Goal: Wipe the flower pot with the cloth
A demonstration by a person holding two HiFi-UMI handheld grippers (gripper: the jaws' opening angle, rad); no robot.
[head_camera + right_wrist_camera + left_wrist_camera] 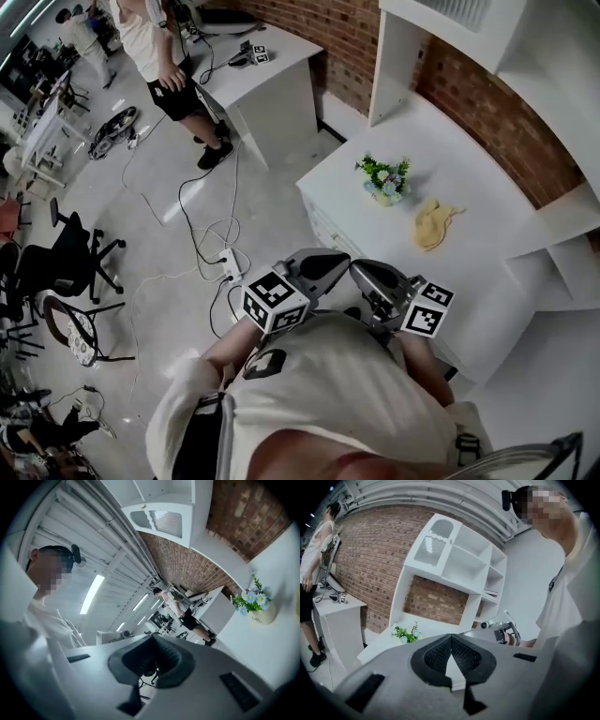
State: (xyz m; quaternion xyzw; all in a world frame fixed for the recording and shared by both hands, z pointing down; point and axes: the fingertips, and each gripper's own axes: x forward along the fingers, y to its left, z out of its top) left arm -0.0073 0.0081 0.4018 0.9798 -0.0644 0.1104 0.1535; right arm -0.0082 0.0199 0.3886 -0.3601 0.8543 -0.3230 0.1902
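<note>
White tabletop [487,169] filling the right of the frame, left tongs [330,262] and right tongs [367,274] side by side at lower centre, both clenched on nothing, yellow cloth [433,223] lying centre right, flower pot [385,192] near its upper left, apart.

A white flat-topped counter [487,178] is seen with two things on it. A small pale flower pot [385,194] with green leaves and blue blossoms is stood upright on the top. A crumpled yellow cloth [433,223] is laid flat near it, not touching, to its right in the head view. Below, the grey floor [169,178] is crossed by black cables [192,225], and a white power strip [231,269] is laid near the counter's corner.
</note>
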